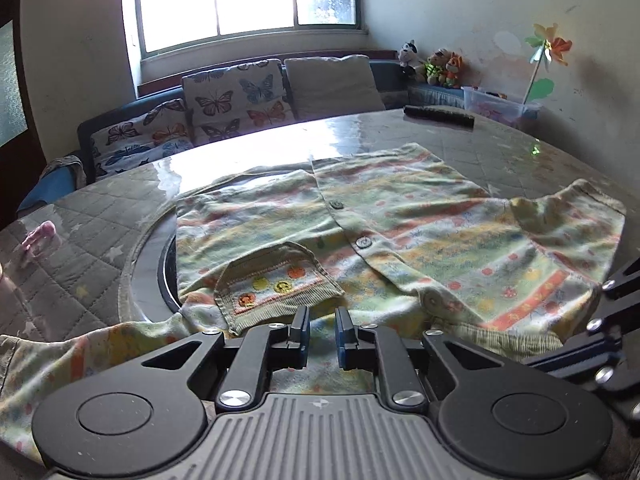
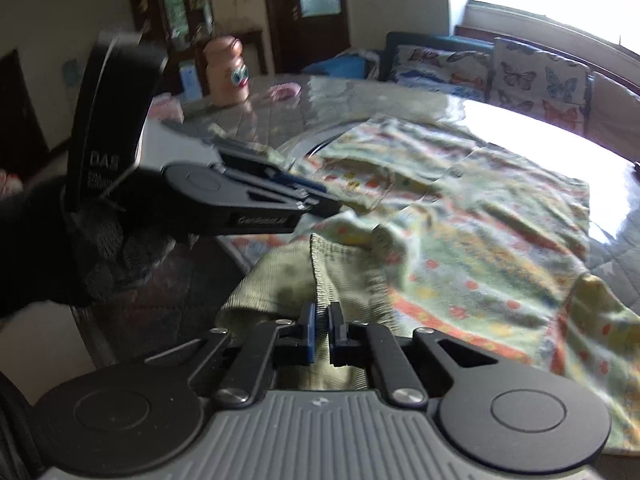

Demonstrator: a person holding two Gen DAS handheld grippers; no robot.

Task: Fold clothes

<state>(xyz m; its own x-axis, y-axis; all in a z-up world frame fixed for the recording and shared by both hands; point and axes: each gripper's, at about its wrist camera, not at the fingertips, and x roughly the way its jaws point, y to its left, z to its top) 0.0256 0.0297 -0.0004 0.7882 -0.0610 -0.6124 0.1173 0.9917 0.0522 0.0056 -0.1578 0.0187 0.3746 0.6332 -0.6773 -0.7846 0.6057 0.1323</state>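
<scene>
A small striped, flower-print button-up shirt (image 1: 400, 224) lies spread on the round table, front up, with a chest pocket (image 1: 276, 284) near me. It also shows in the right wrist view (image 2: 480, 240). My left gripper (image 1: 322, 316) hovers just over the shirt's near edge by the pocket, jaws slightly apart with nothing between them. My right gripper (image 2: 321, 312) is shut on the shirt's ribbed green hem (image 2: 332, 276), which is bunched up at the near edge. The left gripper (image 2: 320, 196) shows in the right wrist view, held by a black-gloved hand.
The table (image 1: 100, 240) has a quilted cover under glass. A black remote (image 1: 438, 115) lies at its far side. A pink bottle (image 2: 228, 72) and pink cloths stand far left. A sofa with butterfly cushions (image 1: 232, 100) is behind.
</scene>
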